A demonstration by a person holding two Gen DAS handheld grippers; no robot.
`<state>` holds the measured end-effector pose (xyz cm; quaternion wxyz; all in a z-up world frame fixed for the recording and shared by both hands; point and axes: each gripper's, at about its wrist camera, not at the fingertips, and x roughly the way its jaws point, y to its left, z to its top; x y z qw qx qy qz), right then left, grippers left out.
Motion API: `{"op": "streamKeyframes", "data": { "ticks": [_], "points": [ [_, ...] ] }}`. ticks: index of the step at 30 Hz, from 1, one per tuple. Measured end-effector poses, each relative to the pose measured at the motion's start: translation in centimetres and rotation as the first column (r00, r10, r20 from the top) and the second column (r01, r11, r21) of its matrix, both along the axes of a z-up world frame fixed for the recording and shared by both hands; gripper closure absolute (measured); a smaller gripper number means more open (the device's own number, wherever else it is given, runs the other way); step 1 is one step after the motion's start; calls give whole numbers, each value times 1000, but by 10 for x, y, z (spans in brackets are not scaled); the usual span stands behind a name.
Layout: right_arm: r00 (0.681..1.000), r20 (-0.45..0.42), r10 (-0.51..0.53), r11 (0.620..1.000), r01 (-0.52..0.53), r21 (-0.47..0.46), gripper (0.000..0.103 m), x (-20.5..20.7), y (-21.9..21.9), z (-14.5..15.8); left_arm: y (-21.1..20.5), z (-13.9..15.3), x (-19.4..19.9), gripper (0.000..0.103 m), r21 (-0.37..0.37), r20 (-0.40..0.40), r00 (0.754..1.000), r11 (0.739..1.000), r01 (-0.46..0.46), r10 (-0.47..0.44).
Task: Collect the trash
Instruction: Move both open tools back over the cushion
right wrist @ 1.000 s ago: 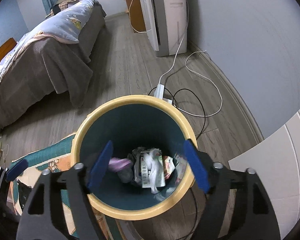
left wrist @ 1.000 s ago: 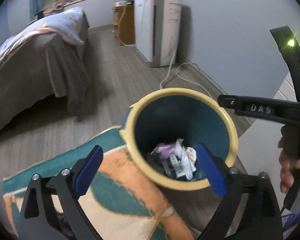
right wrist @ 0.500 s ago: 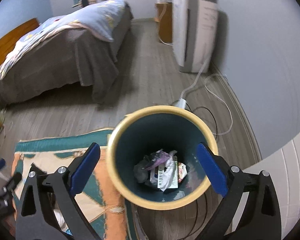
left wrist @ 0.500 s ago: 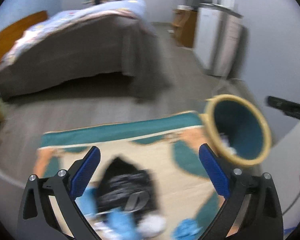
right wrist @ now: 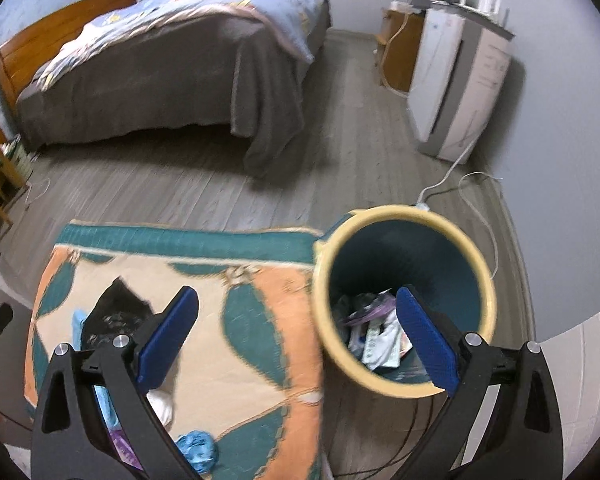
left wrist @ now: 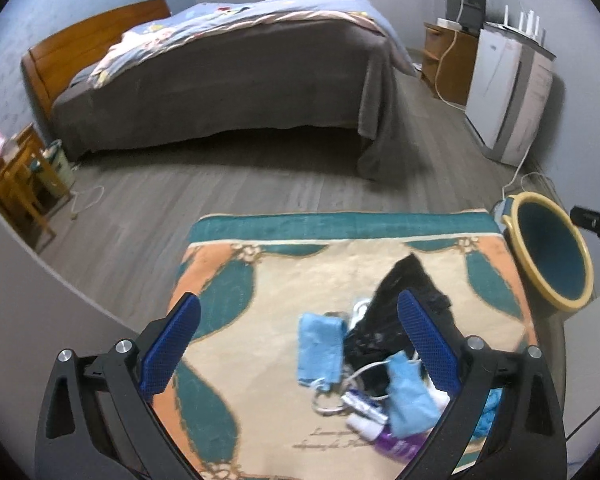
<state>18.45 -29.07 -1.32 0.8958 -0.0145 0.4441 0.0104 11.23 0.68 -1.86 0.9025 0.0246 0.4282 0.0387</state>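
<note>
Two hand-held grippers gape empty over rug and bin.
Left hand-held gripper has swung off the upright trash bin, mouth up, to litter between its jaws; right hand-held gripper, just opened wider, has bin behind its right finger.

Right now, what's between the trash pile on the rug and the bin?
Only bare rug: the right wrist view shows nothing between the trash pile and the bin, which stands just off the rug's edge.

Left gripper spread wide, right gripper just opened, empty
</note>
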Motion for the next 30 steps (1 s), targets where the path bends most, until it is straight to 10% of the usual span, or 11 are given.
{"op": "streamKeyframes", "data": {
  "ticks": [30],
  "points": [
    [988, -137, 76, 997, -72, 36, 6, 8, 129, -48, 61, 1, -17, 5, 43, 49, 998, 999, 26, -29]
  ]
}}
